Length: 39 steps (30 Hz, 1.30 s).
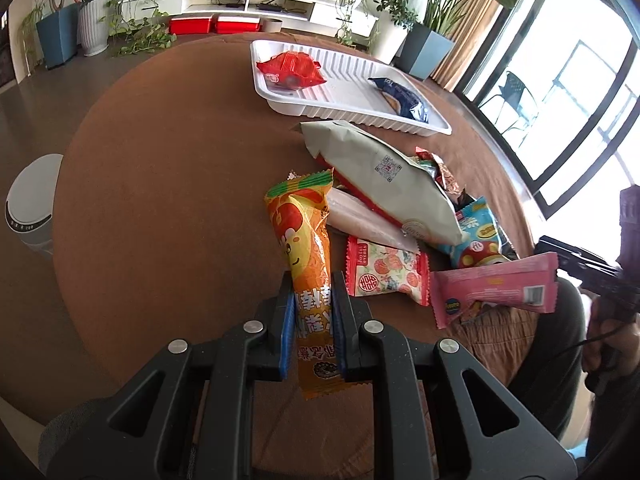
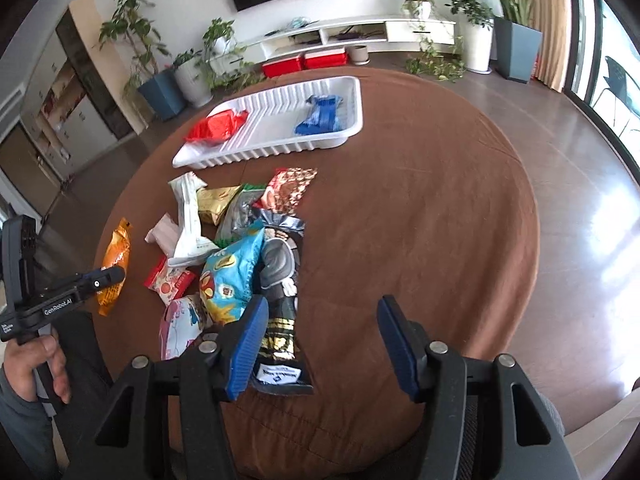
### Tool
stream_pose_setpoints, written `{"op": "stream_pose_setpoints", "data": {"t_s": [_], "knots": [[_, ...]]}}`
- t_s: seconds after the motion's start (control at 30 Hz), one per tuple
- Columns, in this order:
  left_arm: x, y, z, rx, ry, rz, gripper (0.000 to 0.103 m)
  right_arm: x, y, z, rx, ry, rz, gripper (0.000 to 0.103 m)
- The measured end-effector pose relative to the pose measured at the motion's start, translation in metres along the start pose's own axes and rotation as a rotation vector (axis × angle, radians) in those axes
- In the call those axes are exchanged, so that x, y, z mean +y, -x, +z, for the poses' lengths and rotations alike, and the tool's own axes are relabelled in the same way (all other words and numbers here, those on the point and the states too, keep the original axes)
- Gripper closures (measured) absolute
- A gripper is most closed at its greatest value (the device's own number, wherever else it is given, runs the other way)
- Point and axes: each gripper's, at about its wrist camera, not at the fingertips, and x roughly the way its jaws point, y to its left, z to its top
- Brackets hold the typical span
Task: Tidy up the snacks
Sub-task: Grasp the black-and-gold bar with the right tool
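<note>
Left gripper point(image 1: 313, 304) clamps orange packet point(image 1: 306, 236); right gripper point(image 2: 320, 340) wide open, holding nothing, near snack pile point(image 2: 240, 240); tray point(image 2: 276, 152) far.

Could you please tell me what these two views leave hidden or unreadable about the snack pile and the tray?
- Left wrist view: the white packet lies mostly under the grey bag, so its print is hidden.
- Left wrist view: the left hand-held gripper covers the sides of the orange snack.
- Right wrist view: the pink packet is partly behind the right hand-held gripper.
- Both views: the labels of the tray snacks are too small.
</note>
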Motion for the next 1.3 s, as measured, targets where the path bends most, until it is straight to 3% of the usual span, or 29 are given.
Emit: {"op": "stream_pose_setpoints", "data": {"t_s": [0.17,0.77,0.83,1.07,1.3], "knots": [[0.000,0.005,-0.003,-0.012,0.005,-0.016,0.089,0.014,-0.023,0.007,0.078,0.081,-0.025,0.055],[0.000,0.004,-0.005,-0.012,0.012,-0.034,0.089,0.024,-0.048,0.007,0.175,0.152,-0.002,0.056],[0.000,0.003,-0.006,-0.009,0.011,-0.035,0.089,0.024,-0.054,0.005,0.204,0.161,-0.007,0.061],[-0.001,0.001,-0.005,-0.005,0.010,-0.037,0.089,0.031,-0.056,0.006,0.198,0.194,-0.021,0.072],[-0.001,-0.001,-0.005,-0.004,0.008,-0.038,0.089,0.025,-0.054,0.004,0.190,0.180,-0.009,0.075]]}}
